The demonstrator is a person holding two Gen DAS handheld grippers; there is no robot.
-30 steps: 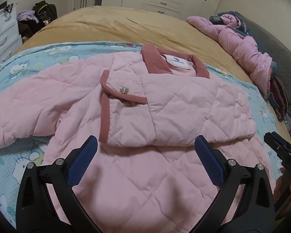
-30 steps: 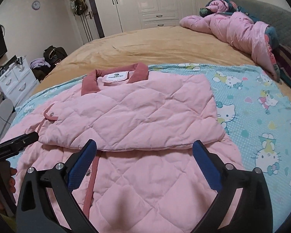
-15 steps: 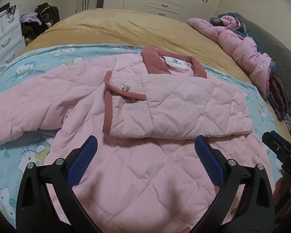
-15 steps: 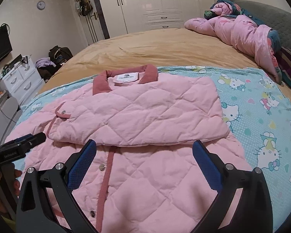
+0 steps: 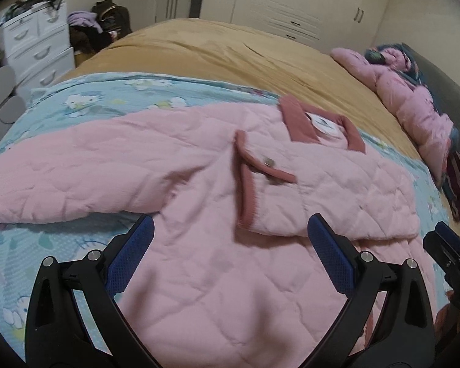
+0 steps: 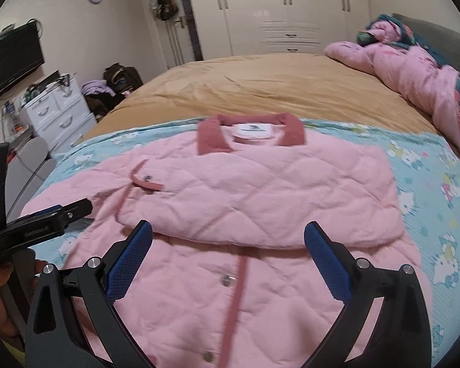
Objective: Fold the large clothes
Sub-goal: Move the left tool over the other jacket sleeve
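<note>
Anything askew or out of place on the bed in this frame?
The pink quilted jacket is lopsided: one sleeve is folded across the chest, the other sleeve lies spread out over the blue cartoon-print sheet. Both grippers are open, holding nothing.

Quilted matt pink cloth jacket (image 6: 260, 190) with ribbed darker collar (image 6: 251, 132) (metal snaps shine); printed cotton sheet (image 6: 429, 165); left tool (image 5: 230, 245) matt black plastic, textured blue pads (image 5: 132, 254).
</note>
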